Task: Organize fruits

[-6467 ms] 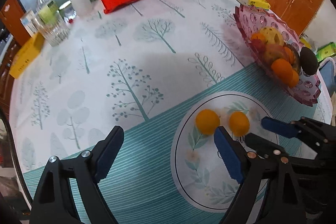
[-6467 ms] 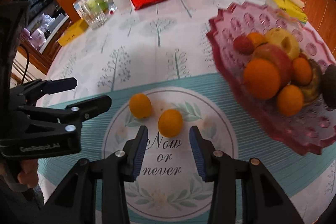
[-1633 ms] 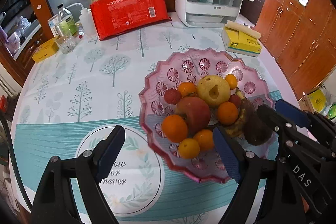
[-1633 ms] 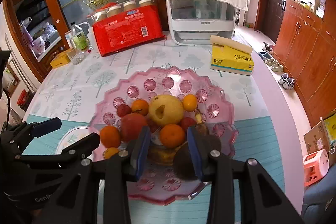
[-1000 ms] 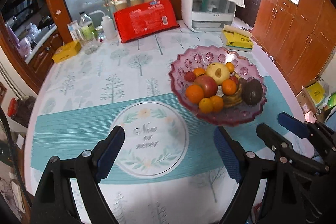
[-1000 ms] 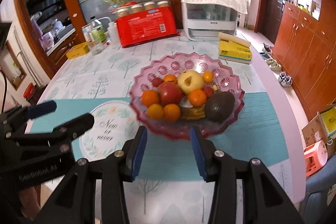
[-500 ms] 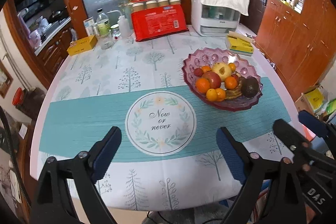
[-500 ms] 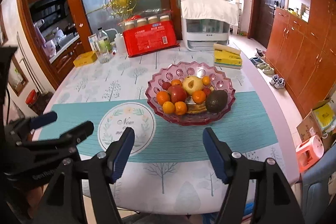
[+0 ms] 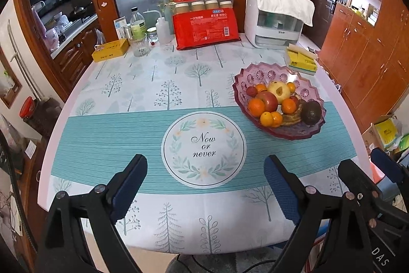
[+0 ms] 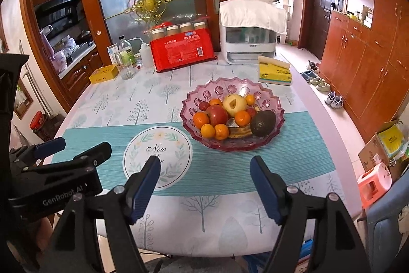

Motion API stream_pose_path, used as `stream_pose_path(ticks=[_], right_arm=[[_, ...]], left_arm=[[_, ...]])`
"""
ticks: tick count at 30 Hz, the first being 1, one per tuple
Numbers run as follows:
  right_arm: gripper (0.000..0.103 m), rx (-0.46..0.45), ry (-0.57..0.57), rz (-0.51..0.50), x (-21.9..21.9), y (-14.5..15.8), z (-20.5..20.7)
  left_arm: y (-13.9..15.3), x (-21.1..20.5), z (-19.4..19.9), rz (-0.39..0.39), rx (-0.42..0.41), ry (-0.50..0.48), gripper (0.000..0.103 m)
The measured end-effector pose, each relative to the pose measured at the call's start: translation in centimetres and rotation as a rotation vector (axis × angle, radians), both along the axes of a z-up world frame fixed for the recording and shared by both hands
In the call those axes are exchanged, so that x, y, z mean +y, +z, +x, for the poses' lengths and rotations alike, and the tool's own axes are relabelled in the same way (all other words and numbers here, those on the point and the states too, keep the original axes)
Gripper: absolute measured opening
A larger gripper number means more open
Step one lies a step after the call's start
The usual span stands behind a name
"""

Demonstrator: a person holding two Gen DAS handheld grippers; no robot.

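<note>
A pink glass fruit bowl (image 9: 258, 73) (image 10: 230, 86) stands on the right half of the table. It holds a red apple (image 9: 267, 100), a yellow pear (image 10: 234, 104), a dark avocado (image 10: 263, 126) and several oranges (image 9: 256, 106). The round "Now or never" print (image 9: 204, 147) lies bare left of the bowl. My left gripper (image 9: 204, 170) hangs open over the table's near edge with nothing in it. My right gripper (image 10: 204, 165) is beside it, nearer the bowl, its jaws opening and nothing between them.
Along the far edge stand a red package (image 9: 205, 28), a white appliance (image 9: 277, 17), a yellow tissue pack (image 9: 303, 63), a yellow box (image 9: 110, 50) and bottles with a glass (image 9: 140, 47). Wooden cabinets line the right; a pink stool (image 10: 374, 183) stands on the floor.
Both grippers have drawn back and up from the bowl, so the whole table now shows. The right gripper's jaws have spread wider. The two oranges that lay on the round print are gone from it.
</note>
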State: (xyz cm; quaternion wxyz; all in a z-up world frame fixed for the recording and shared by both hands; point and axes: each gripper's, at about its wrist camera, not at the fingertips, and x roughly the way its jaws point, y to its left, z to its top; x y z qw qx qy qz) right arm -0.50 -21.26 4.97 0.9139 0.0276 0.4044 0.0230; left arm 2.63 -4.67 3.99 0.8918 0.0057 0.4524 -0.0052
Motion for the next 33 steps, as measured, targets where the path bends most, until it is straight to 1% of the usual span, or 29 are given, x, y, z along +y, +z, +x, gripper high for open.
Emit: stream_pose_path(ticks=[33], right_arm=[[0.073,0.005,0.002,-0.002,0.11,-0.03,0.09]], left_arm=[[-0.01,-0.52,0.31,0.006,0.008,-0.017,0.092]])
